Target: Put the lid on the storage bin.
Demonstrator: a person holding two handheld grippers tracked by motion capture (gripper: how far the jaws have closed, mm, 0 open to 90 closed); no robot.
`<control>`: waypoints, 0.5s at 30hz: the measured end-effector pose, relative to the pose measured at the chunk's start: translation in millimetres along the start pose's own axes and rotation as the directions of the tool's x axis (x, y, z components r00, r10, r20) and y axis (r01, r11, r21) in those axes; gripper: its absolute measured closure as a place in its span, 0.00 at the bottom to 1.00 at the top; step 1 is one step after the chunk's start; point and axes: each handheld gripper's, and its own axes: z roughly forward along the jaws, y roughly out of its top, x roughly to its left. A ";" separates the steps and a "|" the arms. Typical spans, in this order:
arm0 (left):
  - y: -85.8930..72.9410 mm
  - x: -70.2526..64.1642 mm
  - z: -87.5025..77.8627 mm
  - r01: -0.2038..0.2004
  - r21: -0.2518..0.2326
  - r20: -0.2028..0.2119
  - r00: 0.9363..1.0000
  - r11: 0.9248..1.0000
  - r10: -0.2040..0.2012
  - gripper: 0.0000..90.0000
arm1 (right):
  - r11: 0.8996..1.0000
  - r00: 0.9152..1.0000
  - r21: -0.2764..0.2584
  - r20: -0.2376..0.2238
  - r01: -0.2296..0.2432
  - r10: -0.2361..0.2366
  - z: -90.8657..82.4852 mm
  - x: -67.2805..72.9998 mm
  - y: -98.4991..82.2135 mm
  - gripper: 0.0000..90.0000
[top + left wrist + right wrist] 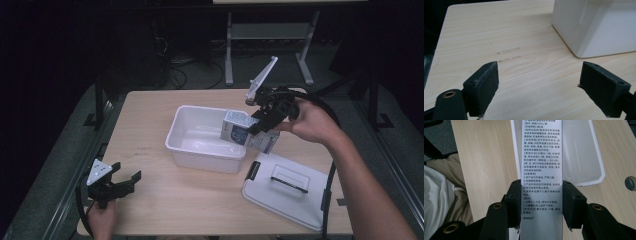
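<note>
- The right tool [261, 121] is clamped on a printed carton [244, 131]; both pads press its narrow sides.
- The carton hangs tilted over the right rim of the white tub [200, 152], above the tabletop [150, 125].
- The left tool [122, 181] rests near the front left corner, jaws apart and holding nothing.
- A white lid [287, 192] lies right of the tub.

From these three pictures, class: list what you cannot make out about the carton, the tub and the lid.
- Carton, high view: front print too small to read; right gripper covers part of it.
- Carton, right gripper view: both ends cut off by the frame's top and bottom.
- White tub, left gripper view: only a corner; inside hidden by its wall.
- Lid, high view: its underside faces the table.
</note>
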 end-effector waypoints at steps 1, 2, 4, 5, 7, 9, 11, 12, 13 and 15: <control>0.0 0.0 0.0 0.001 0.000 0.000 1.000 1.000 -0.001 0.17 | 1.000 1.000 -0.002 0.000 0.001 -0.001 0.4 0.3 1.1 0.62; 0.0 0.0 0.0 -0.001 0.001 0.001 1.000 1.000 0.001 0.17 | 1.000 1.000 -0.001 0.000 0.003 -0.003 0.8 0.6 2.3 0.62; -0.1 -0.2 -0.1 -0.002 0.000 0.000 1.000 1.000 0.002 0.17 | 1.000 1.000 0.000 -0.002 0.009 -0.009 2.6 1.1 4.9 0.62; -0.1 -0.2 -0.2 -0.001 -0.002 0.000 1.000 1.000 0.001 0.17 | 1.000 1.000 -0.001 -0.005 0.007 -0.007 3.7 1.5 6.3 0.62; -0.1 0.1 -0.5 0.000 -0.003 -0.001 1.000 1.000 0.000 0.17 | 1.000 1.000 0.000 -0.007 0.007 -0.007 5.7 1.8 9.0 0.62; -0.3 0.4 -0.6 0.002 -0.004 -0.002 1.000 1.000 -0.002 0.17 | 1.000 1.000 -0.002 -0.007 0.013 -0.013 8.2 1.9 12.2 0.62; -0.3 0.7 -0.9 0.003 -0.004 -0.003 1.000 1.000 -0.003 0.17 | 1.000 1.000 0.001 -0.010 0.015 -0.015 10.6 2.3 15.0 0.62; -0.3 0.7 -0.9 0.003 -0.004 -0.003 1.000 1.000 -0.003 0.17 | 1.000 1.000 0.003 -0.012 0.021 -0.021 11.9 2.2 16.6 0.62; -0.3 0.7 -0.9 0.003 -0.004 -0.003 1.000 1.000 -0.003 0.17 | 1.000 1.000 0.004 -0.014 0.023 -0.023 13.2 2.3 18.3 0.62; -0.3 0.4 -0.7 0.003 -0.005 -0.001 1.000 1.000 -0.003 0.17 | 1.000 1.000 0.006 -0.016 0.025 -0.025 15.3 2.8 21.5 0.62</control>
